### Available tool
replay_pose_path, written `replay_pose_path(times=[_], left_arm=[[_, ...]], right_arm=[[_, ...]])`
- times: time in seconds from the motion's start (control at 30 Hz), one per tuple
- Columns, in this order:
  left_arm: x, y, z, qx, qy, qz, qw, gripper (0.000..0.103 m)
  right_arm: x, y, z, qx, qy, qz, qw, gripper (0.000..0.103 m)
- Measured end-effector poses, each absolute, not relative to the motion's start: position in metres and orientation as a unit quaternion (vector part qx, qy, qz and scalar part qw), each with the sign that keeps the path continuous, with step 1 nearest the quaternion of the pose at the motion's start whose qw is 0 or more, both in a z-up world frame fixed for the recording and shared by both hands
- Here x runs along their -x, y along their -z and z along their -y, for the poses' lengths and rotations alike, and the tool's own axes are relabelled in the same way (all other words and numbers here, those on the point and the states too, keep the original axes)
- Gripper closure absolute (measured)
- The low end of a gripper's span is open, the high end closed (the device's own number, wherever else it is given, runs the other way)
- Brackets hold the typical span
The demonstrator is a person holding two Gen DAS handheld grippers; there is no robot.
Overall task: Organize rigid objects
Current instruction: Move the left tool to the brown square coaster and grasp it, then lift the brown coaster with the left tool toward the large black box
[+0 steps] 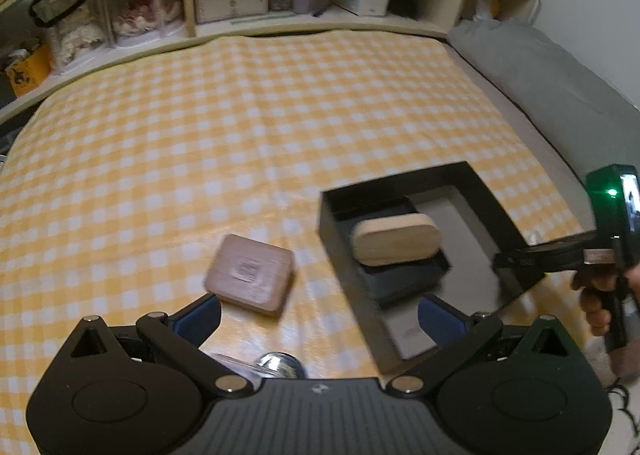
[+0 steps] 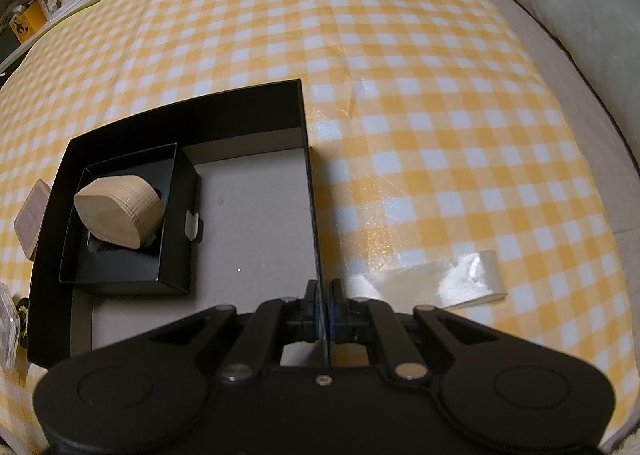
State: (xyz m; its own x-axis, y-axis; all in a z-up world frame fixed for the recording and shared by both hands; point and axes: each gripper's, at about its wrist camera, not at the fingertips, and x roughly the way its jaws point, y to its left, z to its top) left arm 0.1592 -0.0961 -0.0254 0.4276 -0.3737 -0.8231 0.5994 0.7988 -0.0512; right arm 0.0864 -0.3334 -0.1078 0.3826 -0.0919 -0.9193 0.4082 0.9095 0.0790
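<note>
Brown wooden block (image 1: 250, 280) ahead of left gripper (image 1: 320, 315), untouched

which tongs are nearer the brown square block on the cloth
Left. The open left tongs hover just short of the brown square block; the right tongs clamp the black box's far wall.
</note>
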Motion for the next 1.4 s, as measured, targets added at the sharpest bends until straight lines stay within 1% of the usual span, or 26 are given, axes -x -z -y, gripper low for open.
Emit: replay_pose_path(times=[0.33, 0.47, 0.73, 0.8, 0.83, 0.87, 0.93, 1.0, 1.07, 1.13, 1.23, 1.27, 1.3, 1.33, 1.37, 1.4], left_arm=[[-0.188, 0.052, 0.085, -0.192, 0.32, -0.401, 0.837, 0.0], [-0.204, 0.071, 0.094, -0.217, 0.319, -0.414, 0.824, 0.004], [-0.229, 0.108, 0.113, -0.261, 0.326, -0.432, 0.8, 0.009], [-0.236, 0.114, 0.114, -0.253, 0.321, -0.442, 0.798, 0.011], [-0.239, 0.116, 0.115, -0.249, 0.319, -0.446, 0.798, 0.014], [-0.243, 0.118, 0.115, -0.241, 0.315, -0.453, 0.798, 0.02], [-0.249, 0.12, 0.113, -0.223, 0.306, -0.463, 0.801, 0.023], [-0.253, 0.119, 0.11, -0.205, 0.299, -0.467, 0.806, 0.03], [-0.256, 0.116, 0.105, -0.181, 0.297, -0.473, 0.809, 0.04], [-0.26, 0.112, 0.098, -0.16, 0.287, -0.48, 0.813, 0.047], [-0.26, 0.112, 0.095, -0.167, 0.266, -0.482, 0.818, 0.046], [-0.26, 0.113, 0.093, -0.169, 0.256, -0.476, 0.824, 0.043], [-0.26, 0.113, 0.093, -0.17, 0.249, -0.473, 0.828, 0.037], [-0.261, 0.114, 0.092, -0.169, 0.247, -0.473, 0.829, 0.019], [-0.261, 0.114, 0.091, -0.168, 0.248, -0.475, 0.828, 0.005], [-0.261, 0.115, 0.09, -0.169, 0.252, -0.475, 0.826, 0.003]], right_arm=[[-0.087, 0.107, 0.332, -0.149, 0.154, -0.534, 0.818, 0.098], [-0.087, 0.108, 0.332, -0.147, 0.153, -0.534, 0.818, 0.098], [-0.086, 0.11, 0.336, -0.146, 0.151, -0.538, 0.816, 0.098], [-0.087, 0.111, 0.337, -0.146, 0.151, -0.538, 0.816, 0.098], [-0.087, 0.112, 0.338, -0.146, 0.151, -0.539, 0.816, 0.098], [-0.087, 0.113, 0.339, -0.146, 0.151, -0.54, 0.815, 0.098], [-0.089, 0.115, 0.341, -0.145, 0.15, -0.54, 0.815, 0.098], [-0.089, 0.115, 0.34, -0.145, 0.151, -0.54, 0.815, 0.098], [-0.089, 0.115, 0.34, -0.145, 0.151, -0.54, 0.815, 0.098], [-0.089, 0.115, 0.339, -0.144, 0.151, -0.54, 0.815, 0.098], [-0.089, 0.114, 0.339, -0.144, 0.151, -0.541, 0.815, 0.098], [-0.088, 0.115, 0.342, -0.144, 0.151, -0.541, 0.815, 0.098], [-0.088, 0.114, 0.34, -0.144, 0.151, -0.54, 0.815, 0.098], [-0.088, 0.114, 0.34, -0.143, 0.151, -0.54, 0.815, 0.098], [-0.088, 0.114, 0.341, -0.144, 0.15, -0.541, 0.815, 0.098], [-0.088, 0.113, 0.34, -0.145, 0.15, -0.541, 0.815, 0.098]])
